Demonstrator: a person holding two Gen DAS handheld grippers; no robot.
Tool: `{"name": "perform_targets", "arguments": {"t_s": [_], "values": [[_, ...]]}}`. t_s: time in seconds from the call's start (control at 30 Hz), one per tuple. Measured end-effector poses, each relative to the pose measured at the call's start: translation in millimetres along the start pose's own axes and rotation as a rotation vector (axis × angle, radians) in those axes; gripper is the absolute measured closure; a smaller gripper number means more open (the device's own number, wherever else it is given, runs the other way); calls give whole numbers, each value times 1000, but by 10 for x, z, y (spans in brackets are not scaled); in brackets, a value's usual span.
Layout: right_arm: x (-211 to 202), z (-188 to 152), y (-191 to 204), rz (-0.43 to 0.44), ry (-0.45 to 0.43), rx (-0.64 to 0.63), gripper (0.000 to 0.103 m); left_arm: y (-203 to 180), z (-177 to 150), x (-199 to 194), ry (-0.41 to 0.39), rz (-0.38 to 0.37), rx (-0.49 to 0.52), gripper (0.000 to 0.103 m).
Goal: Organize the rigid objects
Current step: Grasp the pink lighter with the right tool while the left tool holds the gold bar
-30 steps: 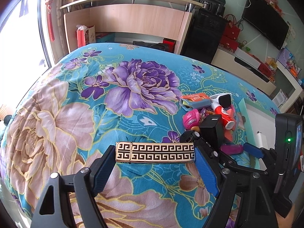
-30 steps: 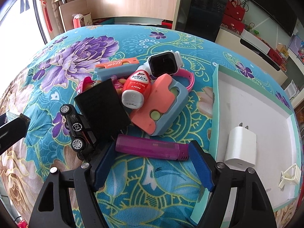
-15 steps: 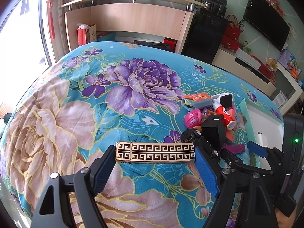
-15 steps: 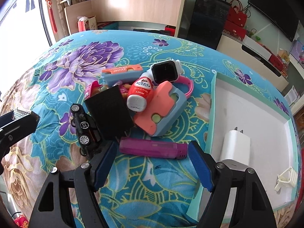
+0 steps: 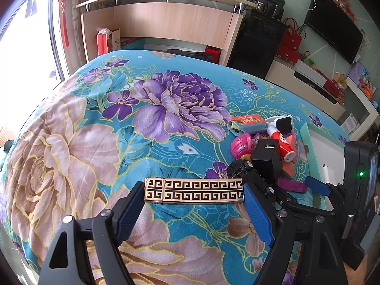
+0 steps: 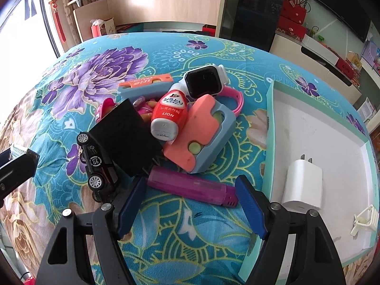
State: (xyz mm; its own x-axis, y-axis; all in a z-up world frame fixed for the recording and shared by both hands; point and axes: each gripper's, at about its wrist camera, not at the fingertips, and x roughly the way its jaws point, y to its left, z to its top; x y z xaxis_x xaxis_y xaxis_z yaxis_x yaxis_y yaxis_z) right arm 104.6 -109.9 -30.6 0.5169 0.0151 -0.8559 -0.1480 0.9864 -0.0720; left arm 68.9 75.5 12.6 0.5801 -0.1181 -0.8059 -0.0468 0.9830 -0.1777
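My left gripper is shut on a gold lighter with a black key pattern, gripped end to end above the flowered bedspread. My right gripper is down at the bedspread, with its blue pads against both ends of a purple lighter that lies slightly tilted. Just beyond it is a pile: a black toy car, a black block, a red bottle, a smartwatch and a coral and blue case.
A teal-rimmed white tray lies right of the pile, holding a white charger and a small white clip. A wooden desk and a black cabinet stand beyond the bed.
The right wrist view shifted slightly and the purple lighter now sits a little more tilted between the pads. The left gripper and its gold lighter have not moved.
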Motion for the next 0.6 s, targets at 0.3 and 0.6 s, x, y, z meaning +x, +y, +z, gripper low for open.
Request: {"name": "perform_targets", "arguments": {"t_s": [0.3, 0.6], "values": [[19, 13, 43, -19, -9, -2, 24, -4, -7, 13, 4, 2, 2, 19], [-29, -12, 64, -21, -16, -20, 35, -6, -5, 3, 1, 8, 4, 19]]}}
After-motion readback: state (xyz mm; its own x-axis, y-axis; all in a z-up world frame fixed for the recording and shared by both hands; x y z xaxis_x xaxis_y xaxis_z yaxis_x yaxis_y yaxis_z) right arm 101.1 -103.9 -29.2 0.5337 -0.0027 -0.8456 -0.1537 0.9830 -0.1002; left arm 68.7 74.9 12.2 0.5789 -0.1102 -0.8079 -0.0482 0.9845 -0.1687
